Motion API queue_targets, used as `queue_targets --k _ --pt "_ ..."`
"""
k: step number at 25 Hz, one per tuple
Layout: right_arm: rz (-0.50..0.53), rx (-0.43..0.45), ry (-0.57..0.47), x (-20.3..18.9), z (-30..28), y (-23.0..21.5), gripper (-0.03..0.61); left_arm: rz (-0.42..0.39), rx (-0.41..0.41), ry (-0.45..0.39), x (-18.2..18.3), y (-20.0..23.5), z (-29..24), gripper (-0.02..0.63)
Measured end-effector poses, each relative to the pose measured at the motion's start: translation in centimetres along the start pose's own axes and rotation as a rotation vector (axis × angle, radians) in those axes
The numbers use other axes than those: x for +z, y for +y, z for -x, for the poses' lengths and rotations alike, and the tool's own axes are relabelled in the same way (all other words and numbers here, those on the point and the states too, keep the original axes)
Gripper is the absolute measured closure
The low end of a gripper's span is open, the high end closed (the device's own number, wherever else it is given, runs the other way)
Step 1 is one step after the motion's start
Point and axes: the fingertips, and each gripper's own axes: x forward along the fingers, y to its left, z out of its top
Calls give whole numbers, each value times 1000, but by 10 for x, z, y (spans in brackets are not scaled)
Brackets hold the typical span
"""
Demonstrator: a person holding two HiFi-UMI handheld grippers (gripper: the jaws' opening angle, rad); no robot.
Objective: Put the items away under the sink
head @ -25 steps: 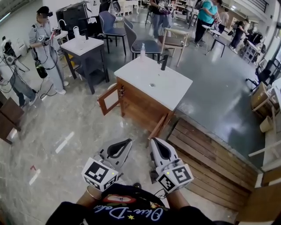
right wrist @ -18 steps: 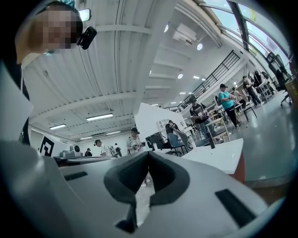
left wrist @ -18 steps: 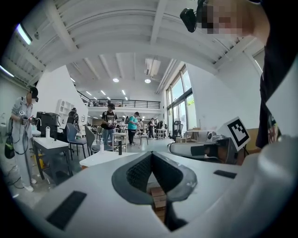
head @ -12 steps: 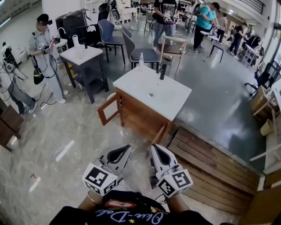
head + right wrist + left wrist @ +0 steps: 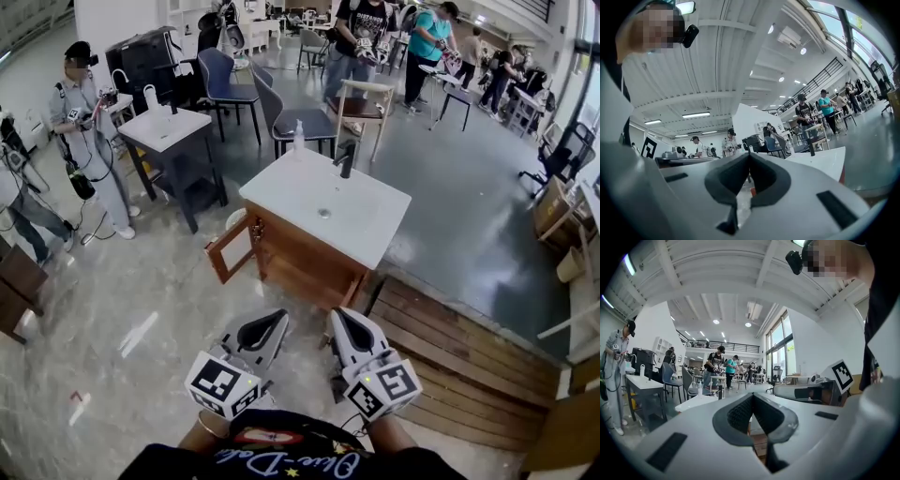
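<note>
Grey ribbed pads [image 5: 739,414] of the left gripper [image 5: 752,395] meet at the tips, nothing between them. Right gripper [image 5: 749,153] same: jaws closed, empty. Both point level.

Head view: left gripper [image 5: 277,318] and right gripper [image 5: 336,313] sit side by side, near each other but apart, low in frame over the pale stone floor [image 5: 141,281]. Neither touches anything.

Sink unit [image 5: 300,253] stands ahead of both tips, well apart from them:
- white top [image 5: 370,211] with a drain in the middle
- black faucet [image 5: 347,157] at the far edge
- clear bottle [image 5: 299,138] upright on the far corner, near the faucet, not touching it
- wooden cabinet body below; left door [image 5: 232,249] swung open toward the floor side
- right door [image 5: 354,279] looks open too, seen edge-on
- cabinet interior can't be made out from here

Wooden decking [image 5: 450,366] lies on the floor right of the unit, just beside its base.

Further out: dark table [image 5: 169,127] with a white top at left, and a person [image 5: 89,141] in a headset standing just beside it. Grey chairs [image 5: 300,108] behind the sink unit. More people stand at the back of the hall.
</note>
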Motion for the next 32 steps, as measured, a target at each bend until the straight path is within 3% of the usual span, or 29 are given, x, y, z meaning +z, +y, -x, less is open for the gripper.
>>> queue_targets --k 22,32 --pt "32 -113 15 -3 -134 -15 571 27 -121 -8 9 134 -48 606" --pt "24 -150 36 -16 -186 -16 571 48 -132 21 -2 191 -54 606"
